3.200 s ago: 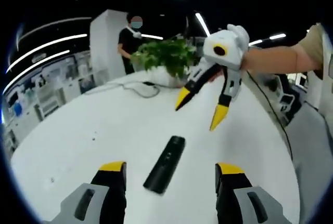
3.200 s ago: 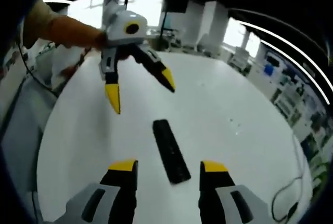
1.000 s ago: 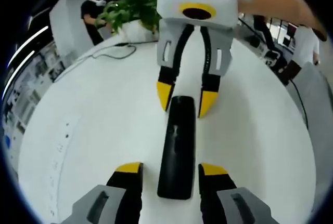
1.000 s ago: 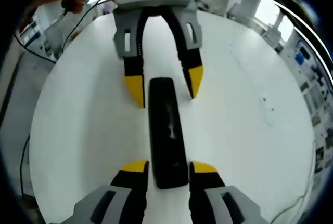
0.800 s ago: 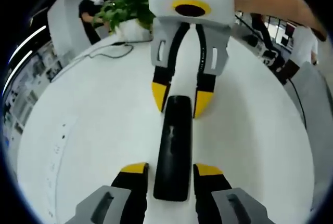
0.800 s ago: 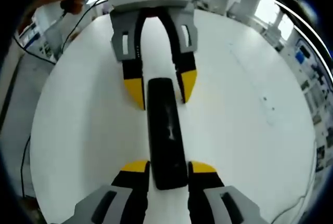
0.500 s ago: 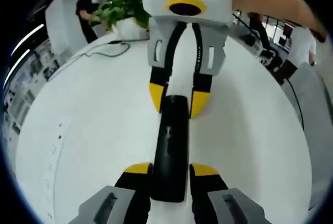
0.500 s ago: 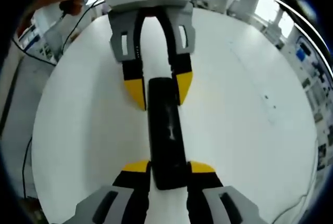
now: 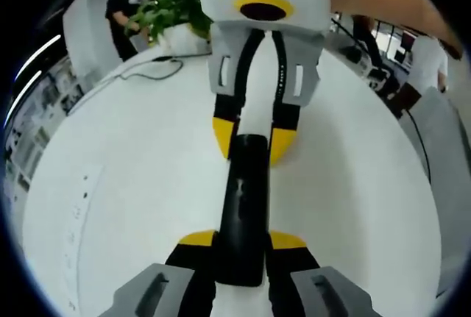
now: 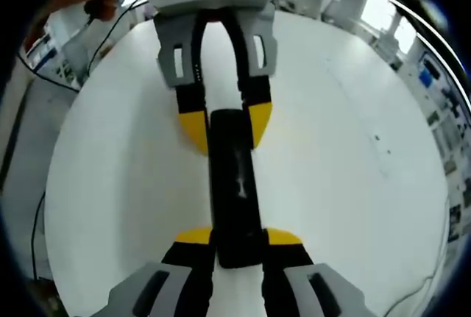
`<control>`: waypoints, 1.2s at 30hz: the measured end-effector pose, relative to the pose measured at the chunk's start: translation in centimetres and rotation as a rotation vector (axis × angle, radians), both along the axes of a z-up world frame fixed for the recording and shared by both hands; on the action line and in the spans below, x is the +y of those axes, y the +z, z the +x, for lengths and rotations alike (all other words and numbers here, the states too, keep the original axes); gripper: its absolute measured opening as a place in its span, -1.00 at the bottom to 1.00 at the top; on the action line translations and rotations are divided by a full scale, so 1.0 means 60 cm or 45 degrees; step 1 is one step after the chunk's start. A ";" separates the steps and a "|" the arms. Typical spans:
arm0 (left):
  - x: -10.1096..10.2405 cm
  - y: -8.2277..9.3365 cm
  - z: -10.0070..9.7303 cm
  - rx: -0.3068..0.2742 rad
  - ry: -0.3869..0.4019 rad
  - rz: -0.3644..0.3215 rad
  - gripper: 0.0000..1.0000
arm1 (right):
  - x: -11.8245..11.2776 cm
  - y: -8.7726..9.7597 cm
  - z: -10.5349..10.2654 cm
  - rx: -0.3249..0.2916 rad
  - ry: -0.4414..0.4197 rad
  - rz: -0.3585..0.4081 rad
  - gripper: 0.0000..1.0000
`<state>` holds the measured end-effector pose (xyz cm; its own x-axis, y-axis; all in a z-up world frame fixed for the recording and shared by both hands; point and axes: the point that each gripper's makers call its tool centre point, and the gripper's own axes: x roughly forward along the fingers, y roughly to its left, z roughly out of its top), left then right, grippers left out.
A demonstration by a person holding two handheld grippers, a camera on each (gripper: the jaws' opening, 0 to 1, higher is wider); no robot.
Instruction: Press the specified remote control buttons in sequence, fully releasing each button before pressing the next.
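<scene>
A long black remote control (image 9: pixel 243 192) lies lengthwise on the white round table (image 9: pixel 110 184). My left gripper (image 9: pixel 243 240) is shut on its near end, with the yellow tips pressed against both sides. The right gripper (image 9: pixel 253 140) reaches in from the far side and is shut on the opposite end. In the right gripper view the same remote control (image 10: pixel 234 170) runs up the middle of the table (image 10: pixel 346 148). There my right gripper (image 10: pixel 239 237) clamps its near end and the left gripper (image 10: pixel 226 126) clamps its far end.
A potted green plant (image 9: pixel 165 12) and a dark cable (image 9: pixel 147 70) sit at the table's far edge, with a person (image 9: pixel 121 8) standing behind them. A bare forearm (image 9: pixel 383 1) holds the right gripper. Wide bare tabletop lies on both sides of the remote.
Both grippers came down from open and apart to the remote's two ends. Over the last second their jaws narrowed until they pinch its sides.
</scene>
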<state>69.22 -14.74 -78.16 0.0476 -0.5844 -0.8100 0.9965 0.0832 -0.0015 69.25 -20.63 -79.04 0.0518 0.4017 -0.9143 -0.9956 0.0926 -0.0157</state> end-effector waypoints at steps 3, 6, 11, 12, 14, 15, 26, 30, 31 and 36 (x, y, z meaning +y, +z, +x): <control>-0.001 0.002 -0.004 0.001 -0.004 0.006 -0.52 | -0.001 0.000 0.000 0.001 0.005 -0.003 -0.56; -0.002 0.003 -0.009 0.005 -0.012 0.011 -0.52 | -0.002 0.000 0.001 -0.009 0.015 -0.008 -0.56; -0.003 0.010 -0.015 0.005 -0.015 0.005 -0.52 | -0.004 0.005 -0.005 -0.006 0.007 0.003 -0.57; -0.003 0.011 -0.017 0.006 -0.016 0.005 -0.52 | -0.004 0.007 -0.007 -0.006 0.007 0.005 -0.57; -0.004 0.014 -0.020 0.005 -0.018 0.005 -0.52 | -0.003 0.009 -0.010 -0.010 0.010 0.009 -0.57; -0.004 0.015 -0.022 0.003 -0.021 0.003 -0.52 | -0.005 0.012 -0.014 -0.010 0.010 0.010 -0.57; 0.003 0.029 -0.049 0.010 -0.021 -0.005 -0.52 | -0.003 0.031 -0.050 -0.021 0.020 0.033 -0.57; 0.002 0.034 -0.069 0.014 -0.019 -0.009 -0.52 | -0.002 0.039 -0.071 -0.026 0.029 0.041 -0.57; 0.002 0.034 -0.073 0.015 -0.018 -0.010 -0.52 | -0.002 0.040 -0.076 -0.025 0.030 0.041 -0.57; 0.002 0.039 -0.099 0.020 -0.019 -0.008 -0.52 | -0.003 0.042 -0.096 -0.020 0.037 0.043 -0.57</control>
<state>63.28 -14.63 -75.85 0.0263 -0.5899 -0.8071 0.9975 0.0685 -0.0175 63.48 -20.83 -76.52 0.0534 0.4340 -0.8993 -0.9975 0.0641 -0.0284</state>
